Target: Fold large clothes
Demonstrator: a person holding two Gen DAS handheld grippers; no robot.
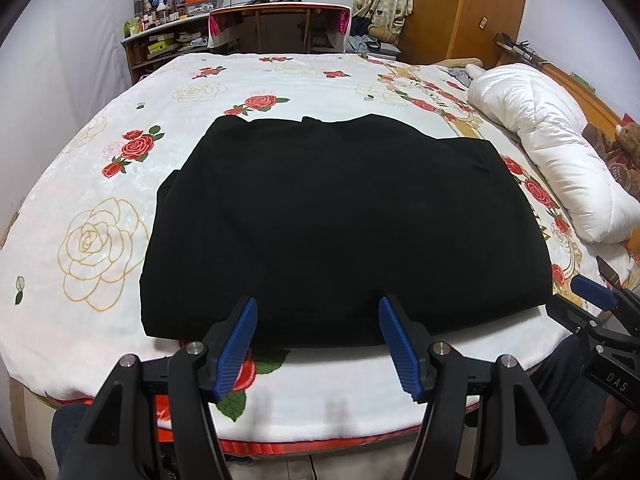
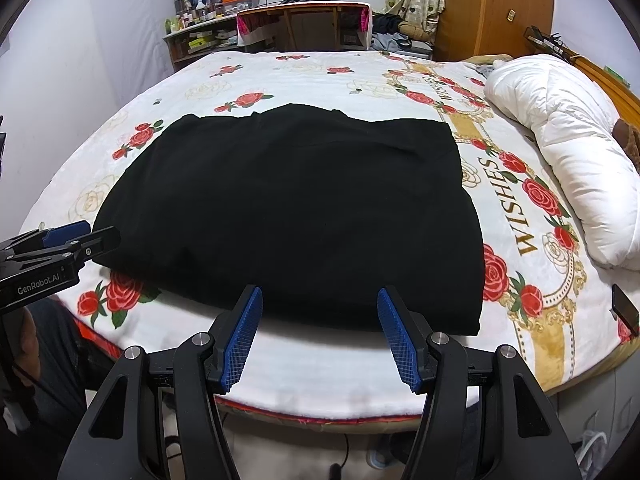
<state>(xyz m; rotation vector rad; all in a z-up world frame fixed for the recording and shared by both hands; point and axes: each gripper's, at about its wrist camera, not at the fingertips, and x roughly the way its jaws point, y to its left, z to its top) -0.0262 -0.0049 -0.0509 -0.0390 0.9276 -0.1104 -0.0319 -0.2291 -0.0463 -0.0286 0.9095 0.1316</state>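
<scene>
A large black garment [image 1: 340, 220] lies folded into a broad rectangle on the floral bed cover [image 1: 100, 200]; it also shows in the right wrist view [image 2: 296, 208]. My left gripper [image 1: 318, 308] is open and empty, hovering just above the garment's near edge. My right gripper [image 2: 320, 300] is open and empty, over the near edge toward the garment's right side. The right gripper also shows at the right edge of the left wrist view [image 1: 592, 292]. The left gripper shows at the left edge of the right wrist view [image 2: 80, 240].
A white rolled duvet [image 1: 556, 144] lies along the bed's right side, with a teddy bear [image 1: 624, 148] beyond it. A dark phone [image 2: 625, 309] lies on the bed's right near corner. A desk [image 1: 280, 28], shelves [image 1: 160, 44] and a wardrobe [image 1: 464, 8] stand behind the bed.
</scene>
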